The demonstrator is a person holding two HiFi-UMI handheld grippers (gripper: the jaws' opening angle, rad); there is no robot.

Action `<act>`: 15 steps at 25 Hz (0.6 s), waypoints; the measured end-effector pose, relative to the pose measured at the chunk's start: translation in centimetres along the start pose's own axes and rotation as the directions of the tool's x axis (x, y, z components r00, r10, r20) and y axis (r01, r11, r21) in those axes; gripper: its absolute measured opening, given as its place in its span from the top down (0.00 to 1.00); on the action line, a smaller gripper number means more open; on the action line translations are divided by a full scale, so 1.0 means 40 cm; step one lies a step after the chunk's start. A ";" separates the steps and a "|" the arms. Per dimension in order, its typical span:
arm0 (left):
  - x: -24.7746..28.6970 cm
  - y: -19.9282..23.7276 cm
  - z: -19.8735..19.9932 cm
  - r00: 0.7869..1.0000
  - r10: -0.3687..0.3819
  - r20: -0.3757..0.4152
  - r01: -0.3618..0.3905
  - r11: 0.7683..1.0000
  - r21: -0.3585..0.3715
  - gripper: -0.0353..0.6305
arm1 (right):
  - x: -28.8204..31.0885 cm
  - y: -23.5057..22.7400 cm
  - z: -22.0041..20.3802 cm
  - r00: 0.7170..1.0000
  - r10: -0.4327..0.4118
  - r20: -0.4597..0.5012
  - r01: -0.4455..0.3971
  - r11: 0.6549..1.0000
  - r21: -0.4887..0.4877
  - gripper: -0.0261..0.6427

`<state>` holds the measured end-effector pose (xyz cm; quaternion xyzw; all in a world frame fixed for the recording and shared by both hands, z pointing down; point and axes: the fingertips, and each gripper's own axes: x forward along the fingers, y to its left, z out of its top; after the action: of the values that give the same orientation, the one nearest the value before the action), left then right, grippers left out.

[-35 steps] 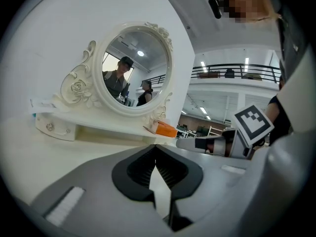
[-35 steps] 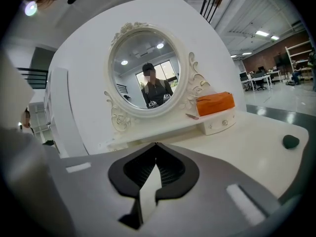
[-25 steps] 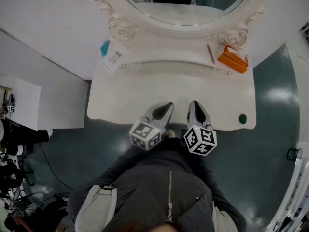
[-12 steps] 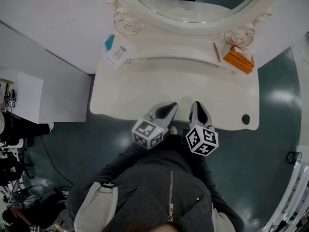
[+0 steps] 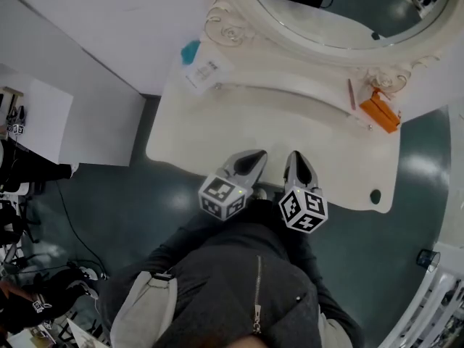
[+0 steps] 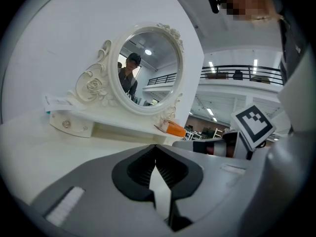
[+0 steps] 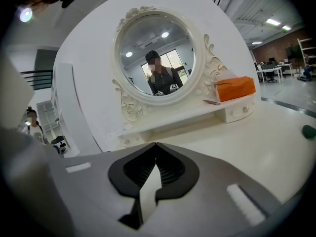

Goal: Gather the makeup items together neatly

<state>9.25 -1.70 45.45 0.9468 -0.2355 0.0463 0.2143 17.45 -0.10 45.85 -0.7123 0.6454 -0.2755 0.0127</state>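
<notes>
On the white vanity's shelf (image 5: 290,85), an orange box (image 5: 380,112) (image 7: 236,89) (image 6: 174,128) lies at the right end with a thin pink stick (image 5: 352,94) (image 7: 212,102) beside it. At the left end of the shelf are a white packet (image 5: 205,71) (image 6: 58,102) and a teal item (image 5: 191,49). A small dark green round item (image 5: 375,195) (image 7: 309,131) sits near the table's front right corner. My left gripper (image 5: 254,156) (image 6: 155,146) and right gripper (image 5: 296,156) (image 7: 155,144) hover side by side over the front edge, both shut and holding nothing.
An oval mirror in an ornate white frame (image 5: 232,31) stands behind the shelf against a white wall. The tabletop (image 5: 239,129) is bare between shelf and grippers. Dark teal floor surrounds the table, and dark equipment (image 5: 29,172) stands far left.
The head view has swung, so the vanity now appears tilted and shifted right. Both grippers keep their place at the front edge, still shut.
</notes>
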 end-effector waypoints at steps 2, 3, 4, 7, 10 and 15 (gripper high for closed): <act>-0.016 0.035 0.018 1.000 0.023 0.011 -0.023 1.000 -0.009 0.93 | 0.021 0.034 0.001 1.000 0.017 -0.012 -0.017 1.000 -0.012 0.96; -0.023 0.052 0.028 0.999 0.034 0.015 -0.034 0.999 -0.014 0.93 | 0.032 0.053 0.003 1.000 0.027 -0.016 -0.027 0.999 -0.018 0.96; -0.029 0.069 0.038 0.999 0.044 0.019 -0.044 0.999 -0.018 0.93 | 0.045 0.071 0.007 0.999 0.039 -0.020 -0.039 0.999 -0.025 0.96; -0.045 0.112 0.073 0.997 0.074 0.038 -0.073 0.997 -0.028 0.93 | 0.084 0.126 0.023 0.996 0.076 -0.035 -0.078 0.996 -0.049 0.96; -0.066 0.154 0.106 0.993 0.106 0.052 -0.104 0.994 -0.034 0.93 | 0.119 0.176 0.036 0.993 0.107 -0.050 -0.109 0.992 -0.057 0.96; -0.096 0.223 0.148 0.985 0.162 0.066 -0.159 0.986 -0.050 0.93 | 0.178 0.236 0.064 0.986 0.146 -0.081 -0.152 0.985 -0.077 0.96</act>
<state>1.62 -9.69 42.79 0.9207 -0.3194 0.0248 0.2227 9.99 -9.13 42.82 -0.6513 0.7077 -0.2731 -0.0206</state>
